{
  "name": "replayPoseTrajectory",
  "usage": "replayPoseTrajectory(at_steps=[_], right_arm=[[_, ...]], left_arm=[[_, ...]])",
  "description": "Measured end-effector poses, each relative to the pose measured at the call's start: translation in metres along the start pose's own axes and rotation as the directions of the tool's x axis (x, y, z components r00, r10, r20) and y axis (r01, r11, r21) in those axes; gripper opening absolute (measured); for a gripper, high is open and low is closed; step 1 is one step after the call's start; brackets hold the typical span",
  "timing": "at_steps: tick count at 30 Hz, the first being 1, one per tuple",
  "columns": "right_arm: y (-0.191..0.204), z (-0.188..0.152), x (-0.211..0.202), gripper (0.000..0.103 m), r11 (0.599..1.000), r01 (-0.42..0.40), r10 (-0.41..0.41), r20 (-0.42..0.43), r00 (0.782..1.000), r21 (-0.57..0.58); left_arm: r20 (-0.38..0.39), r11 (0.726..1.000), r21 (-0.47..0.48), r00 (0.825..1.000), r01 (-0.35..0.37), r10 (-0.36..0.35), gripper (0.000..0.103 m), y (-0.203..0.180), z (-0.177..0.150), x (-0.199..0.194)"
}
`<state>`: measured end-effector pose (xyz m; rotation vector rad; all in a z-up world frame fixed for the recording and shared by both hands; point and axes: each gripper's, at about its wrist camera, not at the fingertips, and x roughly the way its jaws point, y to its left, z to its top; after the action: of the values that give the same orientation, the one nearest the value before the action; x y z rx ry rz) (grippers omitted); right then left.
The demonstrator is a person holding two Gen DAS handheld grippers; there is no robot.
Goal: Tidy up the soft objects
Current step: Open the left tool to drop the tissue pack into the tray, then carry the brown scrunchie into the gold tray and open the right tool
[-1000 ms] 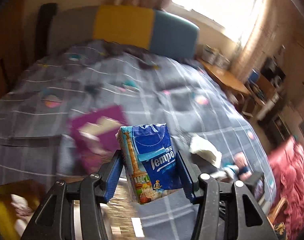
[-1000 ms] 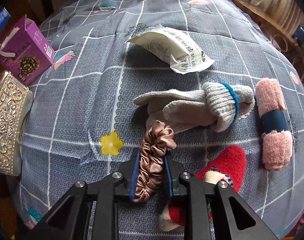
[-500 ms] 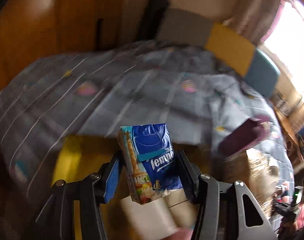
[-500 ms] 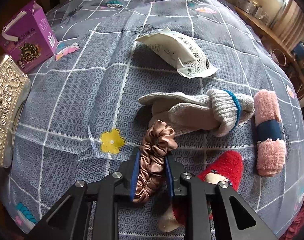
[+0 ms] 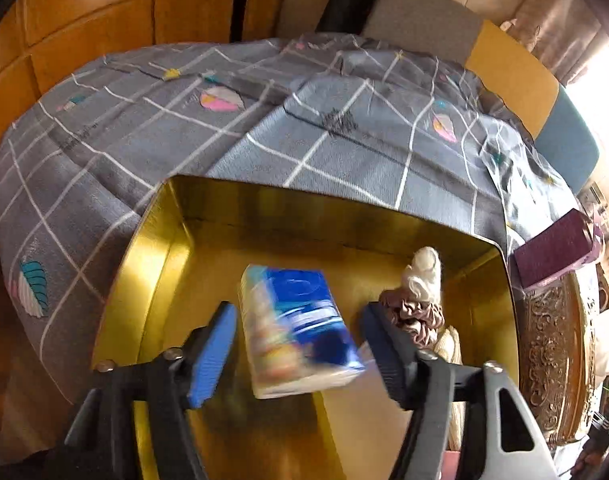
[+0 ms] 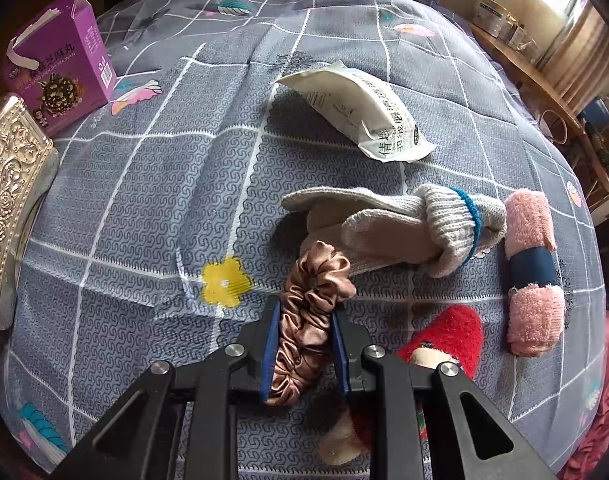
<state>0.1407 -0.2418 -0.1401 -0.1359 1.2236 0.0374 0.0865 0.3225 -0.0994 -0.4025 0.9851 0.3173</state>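
The left gripper [image 5: 300, 344] jaws are opening, the tissue pack [image 5: 296, 332] loose between them over the tin [image 5: 152, 240]; the right gripper [image 6: 304, 348] jaws pinch a scrunchie [image 6: 304, 320].

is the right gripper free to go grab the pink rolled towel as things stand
Probably not yet: the right gripper is shut on the brown scrunchie. The pink rolled towel lies uncovered on the bedspread, otherwise reachable.
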Motion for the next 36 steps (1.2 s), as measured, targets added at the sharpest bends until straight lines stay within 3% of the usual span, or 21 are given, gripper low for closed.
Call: replayPoseTrajectory(at_steps=[9,21,36], right_arm=[[-0.002,0.0,-0.001,0.026,1.0,-0.001,0.001,0.004,1.0,-0.007],[0.0,0.001,-0.001,0.026,1.0,0.005,-0.005,0.013,1.0,-0.017],[0.0,0.001,-0.003,0.024,1.0,0.006,-0.005,0.021,1.0,-0.009]], left_arm=[[0.069,0.998,0.051,0.997,-0.034,0.03,0.07,-0.019,-0.016,-0.027],[0.179,0.98,0.198,0.983,-0.004,-0.032,0.07,-0.064,-0.059,-0.078],[0.167,0.959,0.276,0.979,0.066,-0.115,0.07,-0.087,-0.081,-0.098]])
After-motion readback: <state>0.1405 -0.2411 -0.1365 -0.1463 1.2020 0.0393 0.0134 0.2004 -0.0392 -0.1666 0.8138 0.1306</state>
